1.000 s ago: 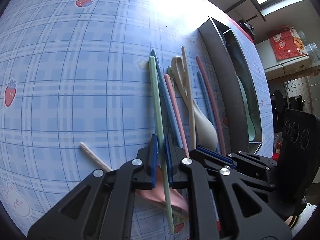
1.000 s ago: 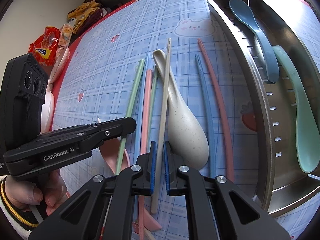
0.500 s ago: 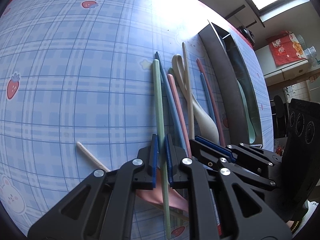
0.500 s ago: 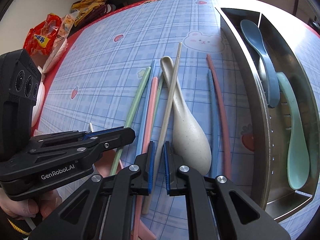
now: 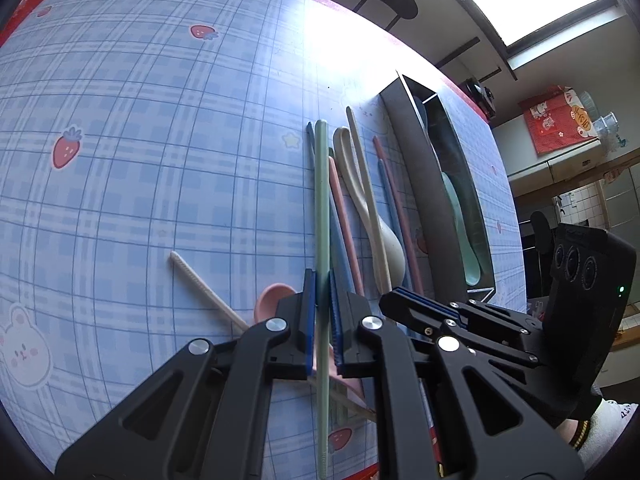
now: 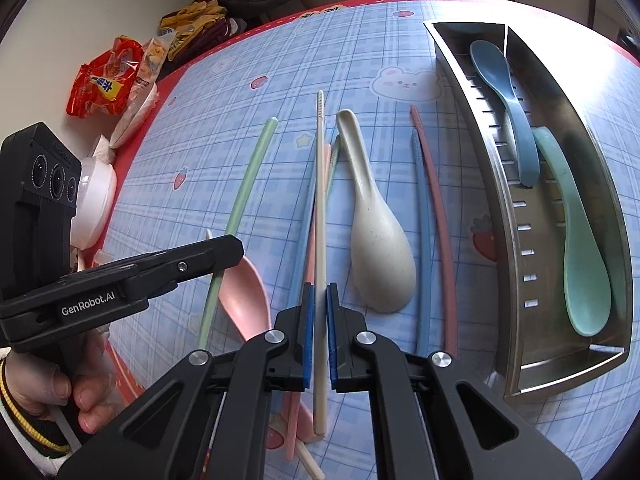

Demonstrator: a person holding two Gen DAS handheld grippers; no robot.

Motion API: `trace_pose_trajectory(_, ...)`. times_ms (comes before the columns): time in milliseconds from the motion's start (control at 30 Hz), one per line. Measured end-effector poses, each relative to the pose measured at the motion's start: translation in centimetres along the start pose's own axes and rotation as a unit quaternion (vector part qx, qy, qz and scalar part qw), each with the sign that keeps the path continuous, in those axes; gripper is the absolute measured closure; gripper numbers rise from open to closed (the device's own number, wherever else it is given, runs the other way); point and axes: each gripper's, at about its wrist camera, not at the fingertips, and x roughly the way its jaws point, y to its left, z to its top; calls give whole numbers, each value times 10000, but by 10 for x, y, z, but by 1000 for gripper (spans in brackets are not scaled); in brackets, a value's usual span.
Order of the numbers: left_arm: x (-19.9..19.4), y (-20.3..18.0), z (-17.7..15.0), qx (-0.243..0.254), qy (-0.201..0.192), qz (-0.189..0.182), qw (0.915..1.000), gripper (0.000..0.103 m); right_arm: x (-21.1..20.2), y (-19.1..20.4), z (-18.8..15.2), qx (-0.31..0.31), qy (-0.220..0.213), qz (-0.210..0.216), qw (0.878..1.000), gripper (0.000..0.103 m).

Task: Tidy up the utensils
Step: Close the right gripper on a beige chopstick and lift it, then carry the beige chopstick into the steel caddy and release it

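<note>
My left gripper (image 5: 321,292) is shut on a green chopstick (image 5: 321,200) and holds it above the blue plaid tablecloth; the chopstick also shows in the right wrist view (image 6: 244,192). My right gripper (image 6: 319,300) is shut on a beige chopstick (image 6: 319,200), lifted above the pile. On the cloth lie a beige spoon (image 6: 376,236), a pink spoon (image 6: 244,300), pink (image 6: 438,216) and blue (image 6: 422,220) chopsticks, and another beige chopstick (image 5: 208,292). The steel utensil tray (image 6: 508,240) holds a blue spoon (image 6: 508,108) and a green spoon (image 6: 576,240).
Snack packets (image 6: 104,84) and white bowls (image 6: 96,196) sit off the table's left edge. The table's red border (image 6: 132,148) runs along that side. A stool (image 5: 390,4) stands beyond the far edge.
Both grippers have risen away from the table, each lifting its chopstick off the pile. The pink spoon below is now more exposed.
</note>
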Motion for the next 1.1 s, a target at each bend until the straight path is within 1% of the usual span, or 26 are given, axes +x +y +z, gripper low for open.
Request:
trace_pose_trajectory(167, -20, 4, -22, -35, -133, 10, 9999, 92, -14, 4, -14, -53, -119, 98, 9999, 97)
trace_pose_trajectory(300, -35, 3, -36, -38, -272, 154, 9995, 92, -28, 5, -22, -64, -249, 149, 9996, 97)
trace_pose_trajectory(400, -45, 6, -49, -120, -358, 270, 9989, 92, -37, 4, -26, -71, -320, 96, 9994, 97)
trace_pose_trajectory(633, -60, 12, -70, -306, -493, 501, 9971, 92, -46, 1, -42, -44, -345, 29, 9994, 97)
trace_pose_trajectory(867, -71, -1, -76, -209, -609, 541, 9965, 92, -57, -10, -55, 87, -420, 6, 9991, 97)
trace_pose_trajectory(1100, -66, -24, -68, -7, -535, 501, 9973, 92, -71, -32, -57, 283, -607, 27, 9978, 97)
